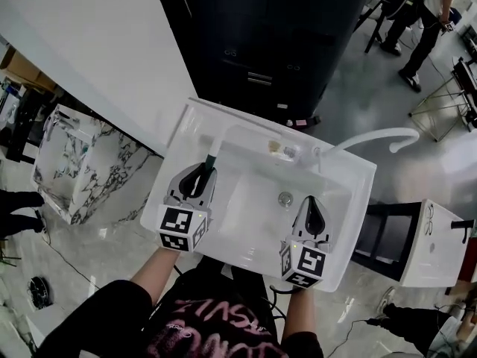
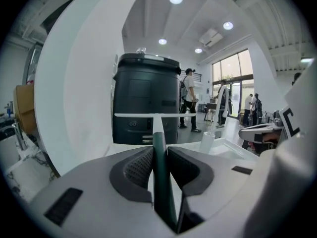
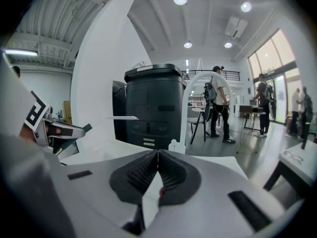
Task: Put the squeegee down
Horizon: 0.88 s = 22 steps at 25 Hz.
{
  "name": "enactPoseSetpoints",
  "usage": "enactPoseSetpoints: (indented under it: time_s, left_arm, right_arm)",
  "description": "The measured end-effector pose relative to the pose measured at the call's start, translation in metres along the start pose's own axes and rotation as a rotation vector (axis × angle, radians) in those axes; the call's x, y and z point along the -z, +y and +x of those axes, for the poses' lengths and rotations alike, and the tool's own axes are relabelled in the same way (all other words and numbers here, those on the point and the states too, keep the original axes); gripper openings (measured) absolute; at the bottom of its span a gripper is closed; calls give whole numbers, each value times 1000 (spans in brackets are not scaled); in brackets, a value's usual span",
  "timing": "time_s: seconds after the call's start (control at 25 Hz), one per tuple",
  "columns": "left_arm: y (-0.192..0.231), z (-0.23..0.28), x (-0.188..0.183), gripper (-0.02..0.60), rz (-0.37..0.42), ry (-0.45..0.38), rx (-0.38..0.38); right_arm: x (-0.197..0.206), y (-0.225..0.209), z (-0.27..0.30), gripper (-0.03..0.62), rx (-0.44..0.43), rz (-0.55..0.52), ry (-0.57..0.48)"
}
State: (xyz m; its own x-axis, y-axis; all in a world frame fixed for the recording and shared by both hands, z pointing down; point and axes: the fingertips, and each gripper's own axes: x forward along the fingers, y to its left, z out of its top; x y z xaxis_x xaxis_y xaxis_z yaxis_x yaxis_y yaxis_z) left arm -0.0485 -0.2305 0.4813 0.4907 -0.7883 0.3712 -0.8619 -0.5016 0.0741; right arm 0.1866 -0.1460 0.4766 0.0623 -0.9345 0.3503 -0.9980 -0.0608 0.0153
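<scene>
Squeegee (image 2: 157, 133) clamped btwn left gripper (image 1: 200, 179) pads by its dark green handle, white blade out front, over left side of white sink (image 1: 356, 222). Right gripper (image 3: 158, 157): jaws together, empty, over sink's right side.

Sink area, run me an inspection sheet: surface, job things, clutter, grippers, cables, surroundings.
Surface: white sink, with a drain in the basin floor.
Job's things: squeegee, handle clamped in the left gripper, blade pointing away from the person; not yet put down.
Clutter: one small item on the sink's back ledge, too small to identify.
Grippers: left gripper shut on the squeegee; right gripper shut, empty.
Cables: thin cable on the floor.
Surroundings: dark cabinet, marble-patterned block, standing person.
</scene>
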Motion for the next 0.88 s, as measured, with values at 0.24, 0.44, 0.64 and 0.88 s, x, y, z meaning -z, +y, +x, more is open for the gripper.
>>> enactPoseSetpoints:
  time_s: [0.24, 0.44, 0.64, 0.88]
  left_arm:
    - [5, 11, 25, 96, -50, 51, -24]
    - [6, 23, 39, 95, -17, 95, -22]
    - [4, 32, 57, 97, -20, 136, -18]
    - [8, 43, 75, 97, -47, 181, -26]
  right_arm:
    - [15, -3, 10, 20, -5, 6, 27]
    - [22, 1, 23, 20, -20, 8, 44]
    - [30, 1, 31, 20, -24, 13, 62]
    - [41, -3, 39, 20, -20, 21, 84]
